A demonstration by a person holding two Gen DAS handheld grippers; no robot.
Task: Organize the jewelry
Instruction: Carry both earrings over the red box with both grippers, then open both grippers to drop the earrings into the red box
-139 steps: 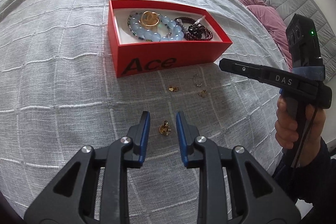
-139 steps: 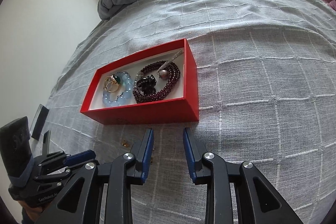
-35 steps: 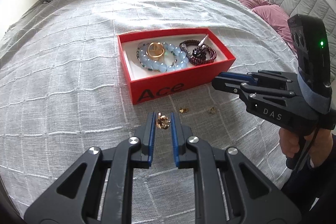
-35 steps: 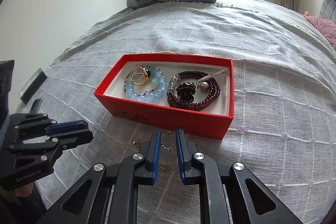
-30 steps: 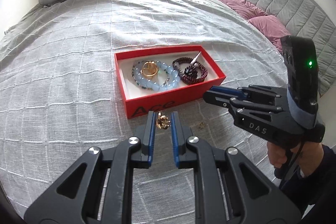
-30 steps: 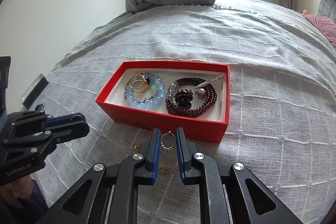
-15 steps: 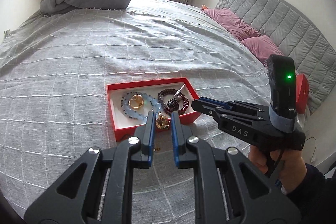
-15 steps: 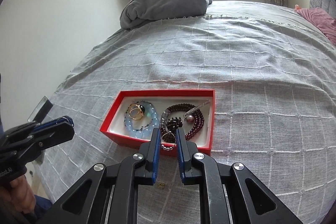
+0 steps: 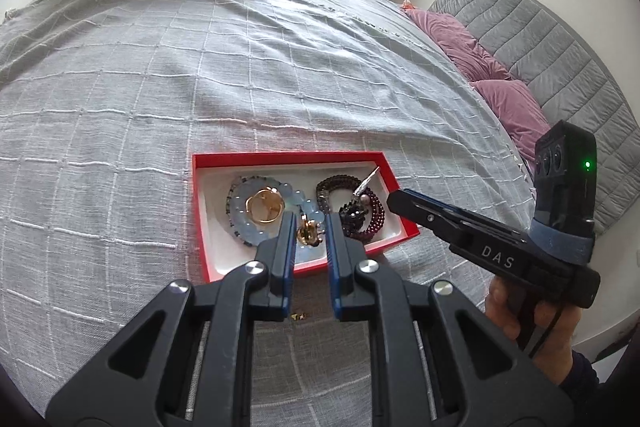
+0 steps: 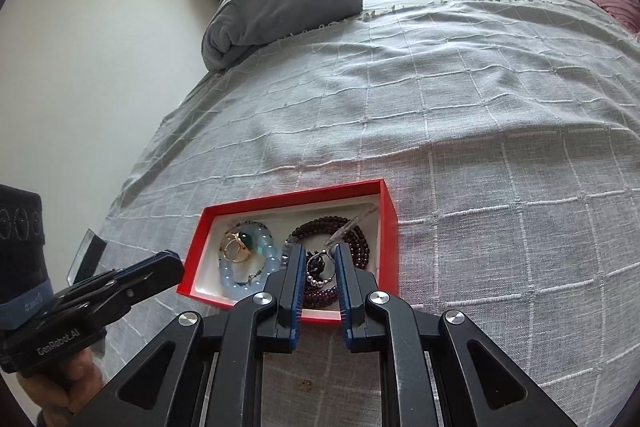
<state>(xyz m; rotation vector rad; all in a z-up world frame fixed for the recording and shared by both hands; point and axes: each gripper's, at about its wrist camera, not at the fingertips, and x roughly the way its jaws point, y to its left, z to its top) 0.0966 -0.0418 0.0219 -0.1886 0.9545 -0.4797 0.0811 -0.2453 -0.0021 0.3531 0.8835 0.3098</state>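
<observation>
**Both grippers hold small pieces above the red box**

The red box [image 9: 202, 227] lies open on the grey bedspread [image 9: 140, 87], with broad bare cloth on all sides; the bed's edge drops off toward 9 o'clock in the right wrist view, and the headboard [image 9: 560, 39] and pink pillows [image 9: 480, 67] stand toward 2 o'clock in the left wrist view. A folded grey duvet [image 10: 280, 11] sits far off at 12 o'clock.

Inside the box, at its 9 o'clock half, a pale blue bead bracelet [image 9: 240, 223] rings a gold ring [image 9: 264, 205]. At its 3 o'clock half lies a dark red bead bracelet [image 10: 356, 239], with a silvery pin [image 9: 366, 183] slanting across it toward 1 o'clock.

The left gripper [image 9: 308, 231] hangs above the box's near middle, its fingers narrowed on a gold earring [image 9: 307, 231]. The right gripper [image 10: 318, 269] is above the dark red beads, its fingers close together around a thin hoop earring [image 10: 320, 277] with small silvery beads; I cannot tell whether the pads press it.

On the bedspread at 6 o'clock of the box, a tiny gold stud [image 9: 299, 315] lies between the left fingers' bases; another small gold piece [image 10: 306, 383] shows in the right wrist view.
</observation>
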